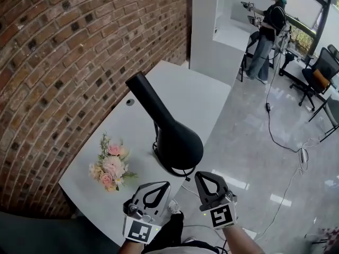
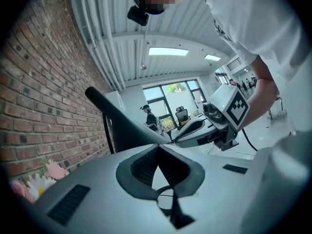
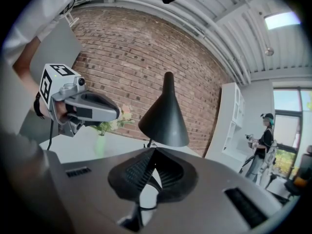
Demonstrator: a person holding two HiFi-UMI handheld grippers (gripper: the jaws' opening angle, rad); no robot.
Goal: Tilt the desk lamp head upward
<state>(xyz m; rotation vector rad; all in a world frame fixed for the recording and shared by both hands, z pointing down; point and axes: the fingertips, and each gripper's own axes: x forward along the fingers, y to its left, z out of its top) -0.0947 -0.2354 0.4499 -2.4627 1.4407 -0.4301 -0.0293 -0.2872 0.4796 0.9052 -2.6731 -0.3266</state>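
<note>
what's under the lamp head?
A sliver of black base shows at the near edge of the head, on the white table. The head covers the rest of the base from above.

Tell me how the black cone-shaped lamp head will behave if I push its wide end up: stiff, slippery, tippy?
The black cone-shaped lamp head looks smooth and tapered, so jaws may slide along it. It looks large over its thin stem, so the lamp could tip. It stands near the white table edge; push gently.
</note>
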